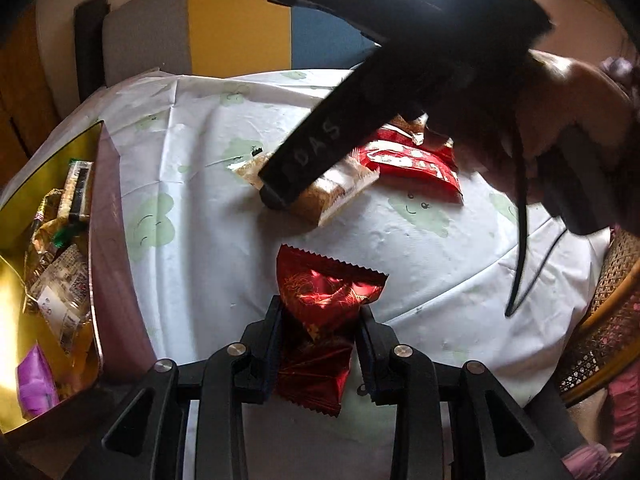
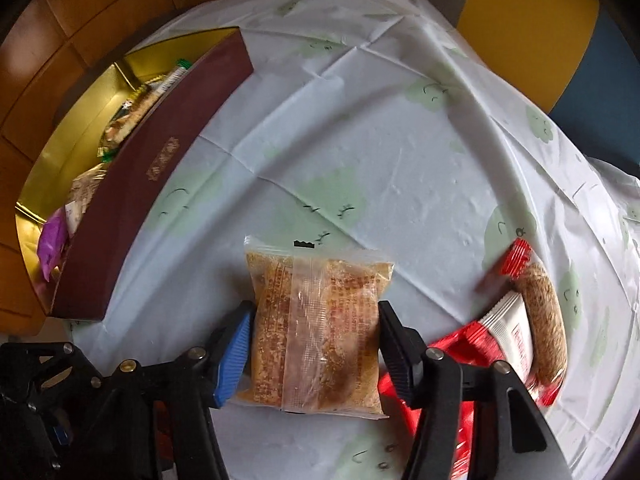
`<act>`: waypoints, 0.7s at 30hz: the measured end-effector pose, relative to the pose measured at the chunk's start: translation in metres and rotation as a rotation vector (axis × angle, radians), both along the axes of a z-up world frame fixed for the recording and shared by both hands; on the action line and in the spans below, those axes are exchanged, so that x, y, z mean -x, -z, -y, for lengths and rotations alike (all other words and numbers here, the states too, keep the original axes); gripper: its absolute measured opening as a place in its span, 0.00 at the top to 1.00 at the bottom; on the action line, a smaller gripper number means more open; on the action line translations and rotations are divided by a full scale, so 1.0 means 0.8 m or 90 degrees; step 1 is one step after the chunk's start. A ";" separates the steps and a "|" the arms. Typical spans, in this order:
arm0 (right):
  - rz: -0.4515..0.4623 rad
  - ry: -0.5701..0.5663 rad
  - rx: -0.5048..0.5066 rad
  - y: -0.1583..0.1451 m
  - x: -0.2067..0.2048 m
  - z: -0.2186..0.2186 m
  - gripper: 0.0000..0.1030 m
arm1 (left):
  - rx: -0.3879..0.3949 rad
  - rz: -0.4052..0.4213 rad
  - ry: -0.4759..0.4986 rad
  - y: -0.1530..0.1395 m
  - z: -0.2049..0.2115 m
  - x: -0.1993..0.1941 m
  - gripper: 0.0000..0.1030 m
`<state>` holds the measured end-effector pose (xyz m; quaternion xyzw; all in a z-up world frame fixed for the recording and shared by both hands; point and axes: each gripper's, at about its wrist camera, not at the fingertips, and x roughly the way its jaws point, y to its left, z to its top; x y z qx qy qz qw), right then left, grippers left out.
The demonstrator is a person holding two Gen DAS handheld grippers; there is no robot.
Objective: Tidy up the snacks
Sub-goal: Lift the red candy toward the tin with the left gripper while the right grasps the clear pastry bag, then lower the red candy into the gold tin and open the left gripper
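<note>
Here we see the left gripper (image 1: 320,320) clamped on a shiny red foil snack packet (image 1: 324,300), fingers pressed against both sides of its crumpled middle, the packet's zigzag top edge sticking out past the fingertips over the white tablecloth (image 1: 200,128) with pale green cloud prints. In the right wrist view the right gripper (image 2: 314,334) has a clear packet of brown crumbly snack (image 2: 316,328) between its blue pad (image 2: 232,354) and black pad (image 2: 396,356); both pads sit against the packet's edges, so we read it as closed on the packet, which lies flat on the cloth. From the left view that same gripper body crosses the upper frame, its tip down on the brown packet (image 1: 332,192). Just beside it on the right lie red-and-white snack packets (image 2: 508,340), overlapping, with a brown round biscuit-like item (image 2: 544,320) on top. Off to the left sits a maroon box (image 2: 160,176) with a gold interior (image 1: 16,280), already holding several wrapped snacks including a purple one (image 1: 36,384). A wicker chair edge (image 1: 608,320) shows at the right.
</note>
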<state>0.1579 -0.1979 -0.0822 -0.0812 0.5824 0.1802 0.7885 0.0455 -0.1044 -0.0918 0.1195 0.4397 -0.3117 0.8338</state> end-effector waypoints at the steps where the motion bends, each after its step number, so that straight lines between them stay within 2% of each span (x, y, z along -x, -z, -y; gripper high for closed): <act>1: 0.002 0.002 -0.007 0.000 0.005 -0.001 0.41 | -0.005 0.004 0.002 -0.001 -0.001 0.002 0.68; 7: 0.007 0.035 -0.058 0.005 0.033 0.011 0.41 | -0.001 0.017 0.015 -0.020 -0.020 0.021 0.68; 11: 0.014 0.054 -0.076 0.009 0.039 0.016 0.40 | 0.032 0.032 0.009 -0.049 -0.048 0.037 0.68; 14: 0.040 0.053 -0.058 0.008 0.050 0.015 0.40 | 0.072 0.043 -0.015 -0.076 -0.078 0.045 0.68; 19: 0.069 0.061 -0.040 0.008 0.059 0.010 0.40 | 0.150 0.031 -0.130 -0.116 -0.150 0.018 0.68; 21: 0.072 0.063 -0.039 0.008 0.055 0.004 0.40 | 0.178 0.013 -0.206 -0.124 -0.189 -0.003 0.68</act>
